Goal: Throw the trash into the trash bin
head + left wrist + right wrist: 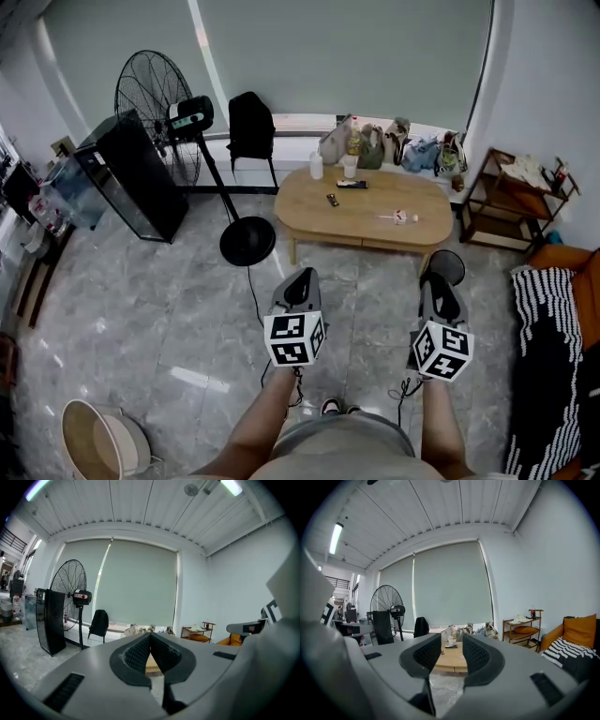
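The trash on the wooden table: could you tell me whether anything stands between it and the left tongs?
Nothing visible does: only floor and tabletop lie between the left tongs and the trash.

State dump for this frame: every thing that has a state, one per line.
left tongs: shut, empty
right tongs: open, empty
trash bin: upright, lidless, on the floor
fan: upright; cannot tell if it is spinning
window blind: down
ceiling light: on
small scrap: lying on the table
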A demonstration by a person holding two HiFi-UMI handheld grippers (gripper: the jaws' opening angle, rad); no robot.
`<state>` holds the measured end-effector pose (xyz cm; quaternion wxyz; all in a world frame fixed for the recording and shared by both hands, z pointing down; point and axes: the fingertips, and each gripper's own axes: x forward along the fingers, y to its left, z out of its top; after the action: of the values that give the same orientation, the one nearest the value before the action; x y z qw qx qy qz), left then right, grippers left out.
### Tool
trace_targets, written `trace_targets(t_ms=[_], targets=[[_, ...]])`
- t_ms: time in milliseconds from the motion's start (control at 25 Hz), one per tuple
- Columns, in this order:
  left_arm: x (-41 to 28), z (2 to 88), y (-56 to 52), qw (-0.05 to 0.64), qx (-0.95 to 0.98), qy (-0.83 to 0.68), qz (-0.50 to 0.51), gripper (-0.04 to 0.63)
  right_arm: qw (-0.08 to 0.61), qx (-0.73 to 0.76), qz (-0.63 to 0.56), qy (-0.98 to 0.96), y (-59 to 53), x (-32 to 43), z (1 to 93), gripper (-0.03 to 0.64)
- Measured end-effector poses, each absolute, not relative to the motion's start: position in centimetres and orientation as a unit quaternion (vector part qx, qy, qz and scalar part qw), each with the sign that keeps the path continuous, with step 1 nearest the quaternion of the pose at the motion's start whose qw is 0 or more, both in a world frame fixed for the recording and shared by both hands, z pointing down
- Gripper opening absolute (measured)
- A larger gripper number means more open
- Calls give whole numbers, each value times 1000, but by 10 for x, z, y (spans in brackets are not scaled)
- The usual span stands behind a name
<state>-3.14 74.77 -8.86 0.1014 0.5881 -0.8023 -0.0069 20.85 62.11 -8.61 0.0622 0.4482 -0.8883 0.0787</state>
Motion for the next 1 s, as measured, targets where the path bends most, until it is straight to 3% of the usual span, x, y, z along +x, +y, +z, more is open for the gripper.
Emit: trace_targets(t_ms=[360,1000], targets=[[-59,-84,734,109,587,-802,-10,18,69,458,84,-882,607,194,-80,202],[-110,-75,623,116,565,-817,-4,18,72,450,94,-885,480,148,-68,225]])
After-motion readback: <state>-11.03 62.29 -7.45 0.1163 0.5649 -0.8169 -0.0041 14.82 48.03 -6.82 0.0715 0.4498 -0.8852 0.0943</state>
